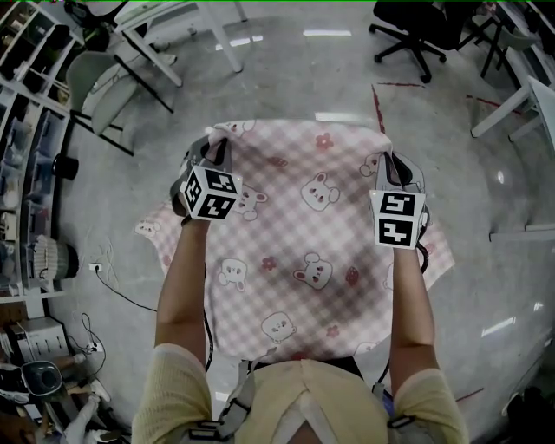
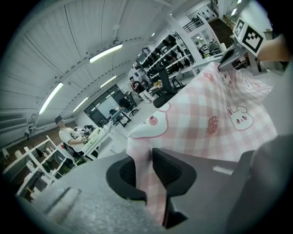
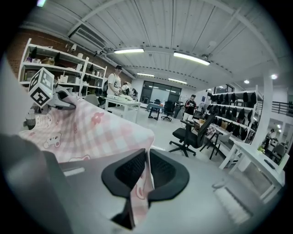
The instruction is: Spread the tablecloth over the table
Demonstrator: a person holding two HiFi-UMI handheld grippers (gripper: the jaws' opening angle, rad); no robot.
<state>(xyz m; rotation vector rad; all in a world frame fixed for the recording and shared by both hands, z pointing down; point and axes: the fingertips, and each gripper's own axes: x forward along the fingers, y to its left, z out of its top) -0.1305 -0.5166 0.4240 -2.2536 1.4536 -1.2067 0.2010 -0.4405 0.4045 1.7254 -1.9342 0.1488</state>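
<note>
A pink checked tablecloth (image 1: 303,251) with bear and strawberry prints lies spread over the table, its edges hanging at the left and right. My left gripper (image 1: 217,146) is at the cloth's far left corner and my right gripper (image 1: 387,163) at its far right corner. In the left gripper view, the left gripper (image 2: 149,171) is shut on a fold of the tablecloth (image 2: 206,114), and the right gripper (image 2: 231,57) shows beyond it. The right gripper view has the right gripper (image 3: 146,171) shut on a thin edge of the tablecloth (image 3: 91,128), with the left gripper (image 3: 59,98) across the cloth.
White tables (image 1: 173,26) and a grey chair (image 1: 104,87) stand far left, a black office chair (image 1: 416,35) far right. Shelving (image 1: 26,130) lines the left wall. Another office chair (image 3: 190,132) and people at desks are in the distance. Cables lie on the floor (image 1: 113,286).
</note>
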